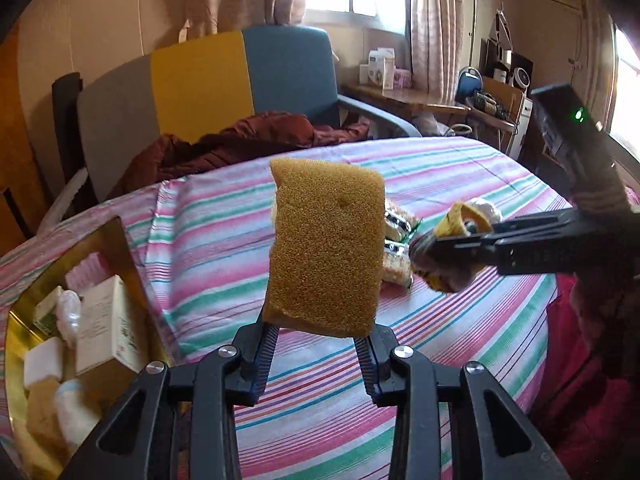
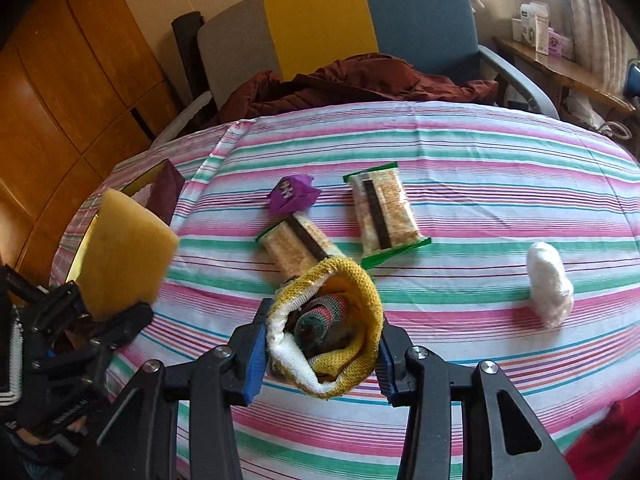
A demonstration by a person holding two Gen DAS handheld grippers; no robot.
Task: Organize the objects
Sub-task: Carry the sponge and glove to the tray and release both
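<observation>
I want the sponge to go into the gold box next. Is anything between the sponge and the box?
Nothing visible. The left gripper holds the sponge in the air above the striped cloth; the gold box lies lower left, its top open, with only bare cloth between them. The box already holds several items.

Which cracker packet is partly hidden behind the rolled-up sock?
The left cracker packet, the one below the purple wrapper. The sock covers its near end. The right cracker packet shows whole.
</observation>
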